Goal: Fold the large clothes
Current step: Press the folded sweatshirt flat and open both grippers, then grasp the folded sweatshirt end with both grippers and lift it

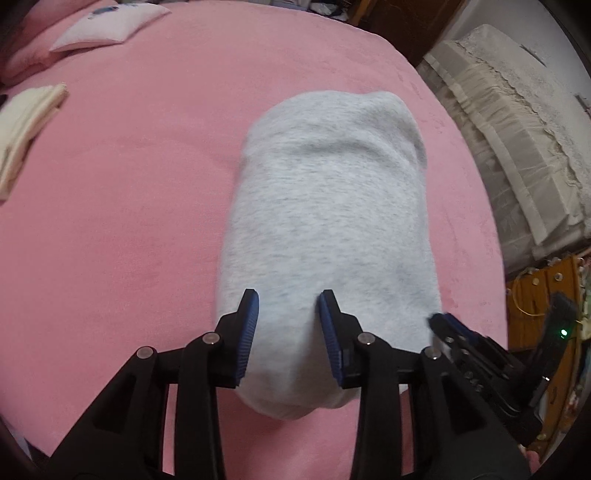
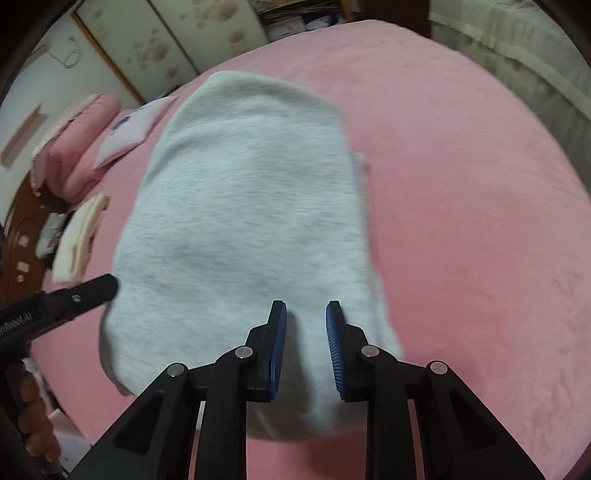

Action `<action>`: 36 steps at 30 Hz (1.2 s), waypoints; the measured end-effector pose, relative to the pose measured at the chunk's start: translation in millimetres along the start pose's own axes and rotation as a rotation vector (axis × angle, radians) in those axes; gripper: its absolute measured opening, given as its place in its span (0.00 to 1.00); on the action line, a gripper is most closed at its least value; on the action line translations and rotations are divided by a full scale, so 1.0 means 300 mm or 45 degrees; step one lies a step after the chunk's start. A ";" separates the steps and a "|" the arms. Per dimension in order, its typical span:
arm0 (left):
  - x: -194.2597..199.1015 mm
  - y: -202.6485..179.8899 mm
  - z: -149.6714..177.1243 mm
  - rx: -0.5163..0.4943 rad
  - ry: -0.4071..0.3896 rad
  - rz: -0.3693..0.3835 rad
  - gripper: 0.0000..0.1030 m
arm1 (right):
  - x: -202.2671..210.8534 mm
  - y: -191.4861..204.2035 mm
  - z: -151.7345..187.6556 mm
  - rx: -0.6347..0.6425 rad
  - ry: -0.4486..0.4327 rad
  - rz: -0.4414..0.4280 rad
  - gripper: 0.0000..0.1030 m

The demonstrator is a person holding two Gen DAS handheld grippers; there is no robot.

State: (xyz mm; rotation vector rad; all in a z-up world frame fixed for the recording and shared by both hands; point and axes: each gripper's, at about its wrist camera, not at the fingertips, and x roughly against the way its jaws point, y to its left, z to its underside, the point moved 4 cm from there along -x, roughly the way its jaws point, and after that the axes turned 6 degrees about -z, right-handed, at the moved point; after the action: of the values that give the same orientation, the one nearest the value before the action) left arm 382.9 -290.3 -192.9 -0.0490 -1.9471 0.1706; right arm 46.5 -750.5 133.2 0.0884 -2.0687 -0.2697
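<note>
A light grey garment (image 1: 328, 229) lies folded into a long narrow bundle on the pink bed; it also shows in the right wrist view (image 2: 240, 229). My left gripper (image 1: 289, 317) is open, its blue pads over the near end of the bundle with grey cloth between them. My right gripper (image 2: 306, 325) is open too, over the near right part of the bundle. The right gripper shows in the left wrist view (image 1: 443, 325) at the bundle's near right edge. The left gripper's black finger shows in the right wrist view (image 2: 99, 288) at the bundle's left edge.
The pink bed sheet (image 1: 129, 206) spreads all around. A folded cream cloth (image 1: 26, 125) lies at the left, a white pillow (image 1: 107, 26) and pink pillows (image 2: 81, 147) at the head. A lace-covered mattress (image 1: 517, 140) and wooden furniture (image 1: 539, 291) stand beyond the right edge.
</note>
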 end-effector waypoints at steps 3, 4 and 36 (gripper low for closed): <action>0.040 0.053 0.050 0.023 0.011 -0.110 0.31 | 0.079 -0.031 0.036 -0.003 0.013 0.014 0.22; 0.047 0.060 0.071 0.031 0.042 -0.118 0.31 | 0.121 -0.032 0.066 -0.012 0.026 0.016 0.23; 0.343 -0.051 0.098 -0.120 0.177 -0.250 0.86 | 0.431 0.277 -0.142 -0.040 0.201 0.118 0.96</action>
State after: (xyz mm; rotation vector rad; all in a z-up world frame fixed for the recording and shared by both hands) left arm 318.0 -296.4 -106.8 0.0663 -1.8078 -0.0535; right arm 24.1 -698.9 282.4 -0.0053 -1.9053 -0.2311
